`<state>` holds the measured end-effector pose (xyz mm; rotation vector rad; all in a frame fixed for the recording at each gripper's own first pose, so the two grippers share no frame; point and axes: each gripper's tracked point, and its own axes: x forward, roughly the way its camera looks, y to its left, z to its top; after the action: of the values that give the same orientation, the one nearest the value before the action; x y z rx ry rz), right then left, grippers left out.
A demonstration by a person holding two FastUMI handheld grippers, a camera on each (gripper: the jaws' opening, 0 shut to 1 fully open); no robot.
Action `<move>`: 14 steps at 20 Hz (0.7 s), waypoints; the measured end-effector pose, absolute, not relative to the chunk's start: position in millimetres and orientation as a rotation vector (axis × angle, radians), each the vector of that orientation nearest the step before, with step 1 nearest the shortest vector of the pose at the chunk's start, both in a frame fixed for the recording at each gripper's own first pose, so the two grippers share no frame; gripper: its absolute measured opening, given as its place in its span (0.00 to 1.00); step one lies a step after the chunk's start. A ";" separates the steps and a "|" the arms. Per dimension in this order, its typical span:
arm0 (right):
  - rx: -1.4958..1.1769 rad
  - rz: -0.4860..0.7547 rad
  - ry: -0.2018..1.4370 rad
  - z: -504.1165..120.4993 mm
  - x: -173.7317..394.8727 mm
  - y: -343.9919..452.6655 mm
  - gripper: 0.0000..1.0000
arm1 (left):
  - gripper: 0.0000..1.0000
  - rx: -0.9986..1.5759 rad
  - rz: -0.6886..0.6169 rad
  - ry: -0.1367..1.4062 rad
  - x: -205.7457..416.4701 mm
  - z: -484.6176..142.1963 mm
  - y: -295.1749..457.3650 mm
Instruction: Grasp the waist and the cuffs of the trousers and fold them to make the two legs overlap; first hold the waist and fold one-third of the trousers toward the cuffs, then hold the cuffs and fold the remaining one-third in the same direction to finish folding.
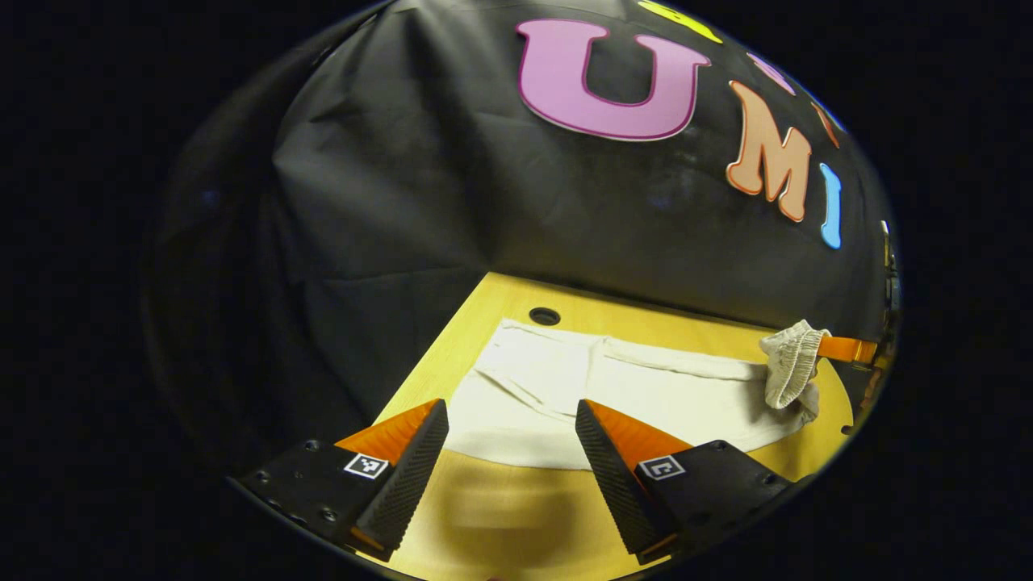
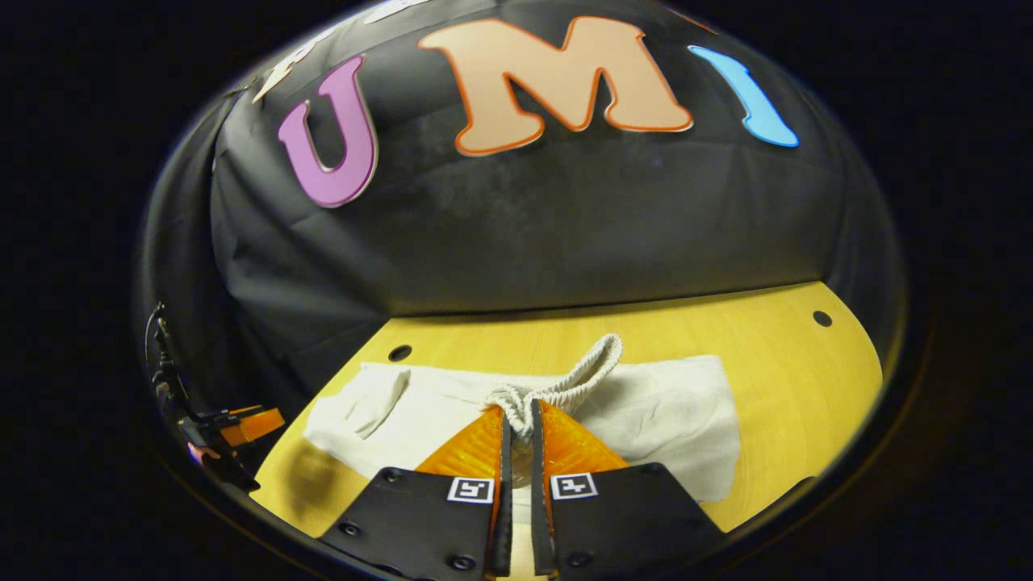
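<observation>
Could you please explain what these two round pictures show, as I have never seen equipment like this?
A person holds a two-finger tool in each hand; a camera rides on each, looking along its fingers. In the left gripper view, the left tool is open above white trousers lying on a wooden table. In the right gripper view, the right tool is shut on the trousers' ribbed waistband, lifting it. That same tool shows at the far right of the left gripper view.

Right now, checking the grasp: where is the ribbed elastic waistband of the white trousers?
In the right gripper view the waistband is pinched, lifted, in the right gripper.
</observation>
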<state>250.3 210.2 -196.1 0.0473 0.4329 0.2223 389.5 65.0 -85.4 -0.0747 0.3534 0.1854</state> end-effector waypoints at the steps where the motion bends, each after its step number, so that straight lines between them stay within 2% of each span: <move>1: 0.033 0.229 0.454 -207.0 250.9 219.1 0.13 | 0.96 -0.079 0.192 0.365 389.5 -85.3 64.1; 2: 0.032 0.243 0.472 -213.4 249.1 225.8 0.09 | 0.96 -0.086 0.195 0.374 390.4 -84.9 62.2; 3: 0.041 0.257 0.493 -222.8 251.7 233.2 0.19 | 0.96 -0.091 0.197 0.382 390.9 -83.4 63.7; 4: 0.055 0.271 0.517 -231.3 251.5 237.1 0.22 | 0.96 -0.092 0.200 0.389 390.9 -80.3 63.0; 5: 0.055 0.270 0.526 -232.6 249.1 236.3 0.31 | 0.96 -0.090 0.201 0.395 391.1 -80.2 63.1; 6: 0.042 0.259 0.526 -234.8 252.0 233.2 0.48 | 0.96 -0.084 0.199 0.403 391.2 -79.5 62.2; 8: 0.028 0.234 0.523 -230.4 254.3 222.7 0.87 | 0.96 -0.065 0.192 0.421 390.6 -81.3 62.1; 9: 0.032 0.224 0.526 -232.8 252.5 219.0 0.99 | 0.96 -0.055 0.187 0.427 389.2 -82.5 62.6; 10: 0.030 0.215 0.525 -231.8 250.9 215.3 0.92 | 0.96 -0.044 0.185 0.434 388.4 -82.3 62.7; 11: 0.023 0.206 0.526 -231.4 251.4 211.3 0.97 | 0.96 -0.034 0.183 0.440 388.4 -82.7 63.3; 12: 0.015 0.196 0.528 -230.8 249.5 205.4 0.92 | 0.96 -0.025 0.181 0.444 388.1 -81.6 63.1; 14: 0.001 0.174 0.527 -226.8 244.6 190.8 0.92 | 0.95 -0.006 0.181 0.460 386.6 -80.1 64.1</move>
<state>244.6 190.8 -226.8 0.0005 0.5269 0.1743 386.6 64.1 -80.1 -0.0061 0.4599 0.1809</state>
